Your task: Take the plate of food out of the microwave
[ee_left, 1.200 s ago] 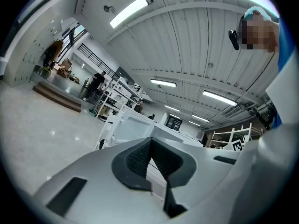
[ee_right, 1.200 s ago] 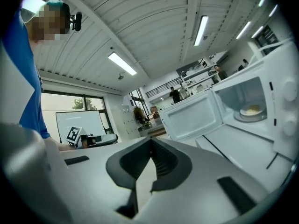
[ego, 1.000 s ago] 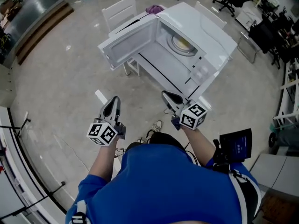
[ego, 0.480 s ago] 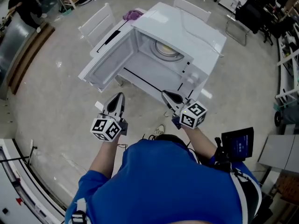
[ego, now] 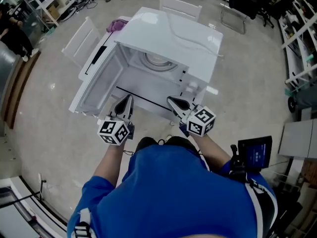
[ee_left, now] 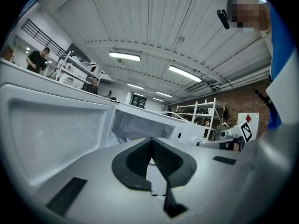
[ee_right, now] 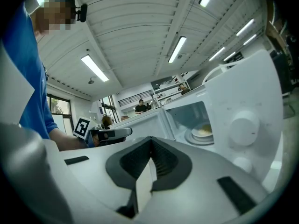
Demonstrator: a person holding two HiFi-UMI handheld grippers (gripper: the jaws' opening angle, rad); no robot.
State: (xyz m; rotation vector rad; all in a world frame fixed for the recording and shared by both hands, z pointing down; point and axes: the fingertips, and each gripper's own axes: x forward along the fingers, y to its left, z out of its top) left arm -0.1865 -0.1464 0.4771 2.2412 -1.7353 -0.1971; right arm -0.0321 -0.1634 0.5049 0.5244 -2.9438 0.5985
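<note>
A white microwave (ego: 173, 38) stands with its door (ego: 96, 86) swung open to the left. On the turntable inside sits the plate of food (ego: 157, 59), also seen as a pale heap on a white plate (ee_right: 204, 132) in the right gripper view. My left gripper (ego: 126, 99) hovers at the door's inner side, shut and empty. My right gripper (ego: 172, 101) is by the front lower edge near the control panel (ego: 190, 86), also shut on nothing. Both tips stay outside the cavity. Neither touches the plate.
White chairs (ego: 179, 6) stand behind and left of the microwave, one with a purple cloth (ego: 118, 24) beside it. A dark screen device (ego: 255, 152) hangs at my right side. Shelving and office chairs line the room's edges; people stand far left (ego: 15, 33).
I have stepped closer to the microwave, so it now lies right in front of both grippers. Both grippers stayed shut and level.
</note>
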